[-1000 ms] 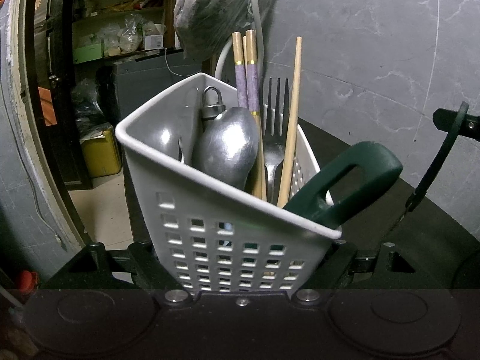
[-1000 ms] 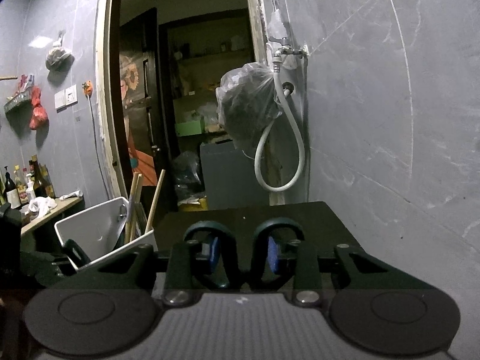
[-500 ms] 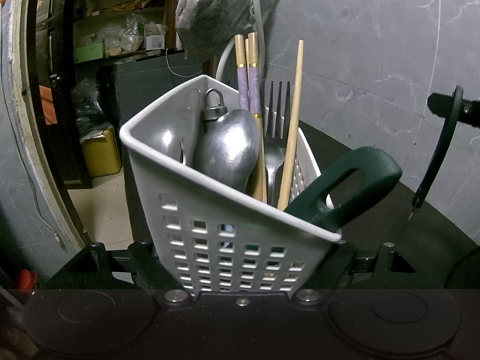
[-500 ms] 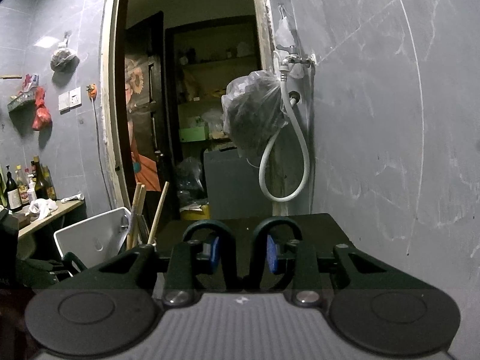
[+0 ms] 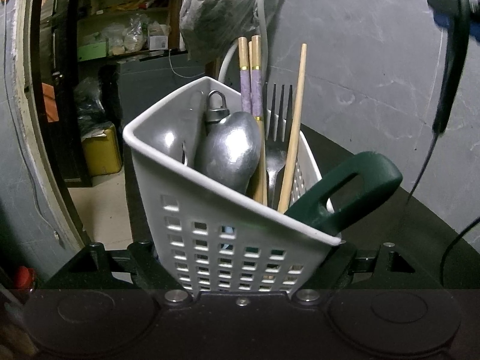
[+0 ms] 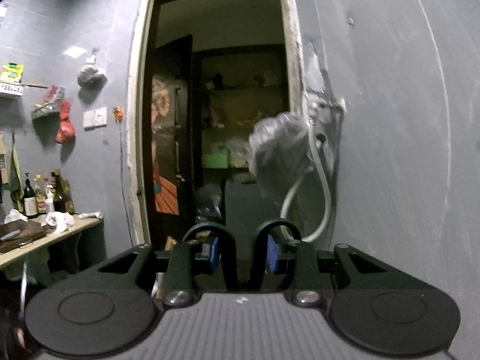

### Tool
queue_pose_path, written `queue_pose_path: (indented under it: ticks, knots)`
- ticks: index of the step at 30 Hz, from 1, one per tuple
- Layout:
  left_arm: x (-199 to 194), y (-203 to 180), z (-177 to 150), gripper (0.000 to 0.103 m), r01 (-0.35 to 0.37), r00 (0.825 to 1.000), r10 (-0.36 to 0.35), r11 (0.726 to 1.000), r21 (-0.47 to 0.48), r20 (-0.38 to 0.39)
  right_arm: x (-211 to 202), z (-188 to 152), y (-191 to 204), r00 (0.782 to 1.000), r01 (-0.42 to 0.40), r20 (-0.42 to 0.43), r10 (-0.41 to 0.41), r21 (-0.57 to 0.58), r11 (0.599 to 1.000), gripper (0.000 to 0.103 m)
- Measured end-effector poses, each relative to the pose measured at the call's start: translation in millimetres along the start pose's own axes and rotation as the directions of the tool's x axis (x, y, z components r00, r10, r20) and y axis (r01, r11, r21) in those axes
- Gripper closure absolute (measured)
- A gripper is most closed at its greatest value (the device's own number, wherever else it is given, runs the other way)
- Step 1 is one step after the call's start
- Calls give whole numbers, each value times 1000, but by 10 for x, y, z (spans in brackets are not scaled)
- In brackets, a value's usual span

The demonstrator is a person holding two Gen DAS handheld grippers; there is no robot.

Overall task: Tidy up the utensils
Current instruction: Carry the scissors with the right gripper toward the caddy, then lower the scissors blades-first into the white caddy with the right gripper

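**A:** Left tongs [image 5: 240, 204]?
**B:** Clamped on the basket [image 5: 150, 180], held tilted, probably so the spoons [image 5: 231, 153], fork [image 5: 277, 156] and chopsticks [image 5: 256, 60] lean back inside rather than spill.
**A:** Right tongs [image 6: 243, 249]?
**B:** Narrow and empty. The wall [image 6: 390, 150] is close at 3 o'clock, and there is an open doorway [image 6: 225, 105] at 12.

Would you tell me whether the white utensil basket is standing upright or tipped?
Tipped. The white basket leans, its rim slanting down to the right, and the chopsticks and fork inside stand roughly vertical against it.
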State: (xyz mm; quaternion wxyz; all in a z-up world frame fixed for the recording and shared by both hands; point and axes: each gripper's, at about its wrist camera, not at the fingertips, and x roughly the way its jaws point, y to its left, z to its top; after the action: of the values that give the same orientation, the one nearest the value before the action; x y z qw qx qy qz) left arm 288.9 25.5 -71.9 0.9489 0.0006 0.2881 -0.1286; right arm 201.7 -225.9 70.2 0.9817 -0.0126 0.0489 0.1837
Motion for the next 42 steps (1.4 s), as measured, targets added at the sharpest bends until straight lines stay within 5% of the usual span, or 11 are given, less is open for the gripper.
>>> queue_pose_path:
  ticks: [16,30,42]
  knots:
    - [-34,10,-22,20,-1,1000,1,1000,-16,13,280,848,343,967,-239,78,243,-65,969,64]
    - [-61,0,-53,20,-4,1000,4,1000,-24,27,695,797,724,918,-393,22,396,-72,917,64]
    - [-75,-20,-58,20,-3,999,3,1000,-23,33,966,571,810,897,-437,-85,435,-18,899,64]
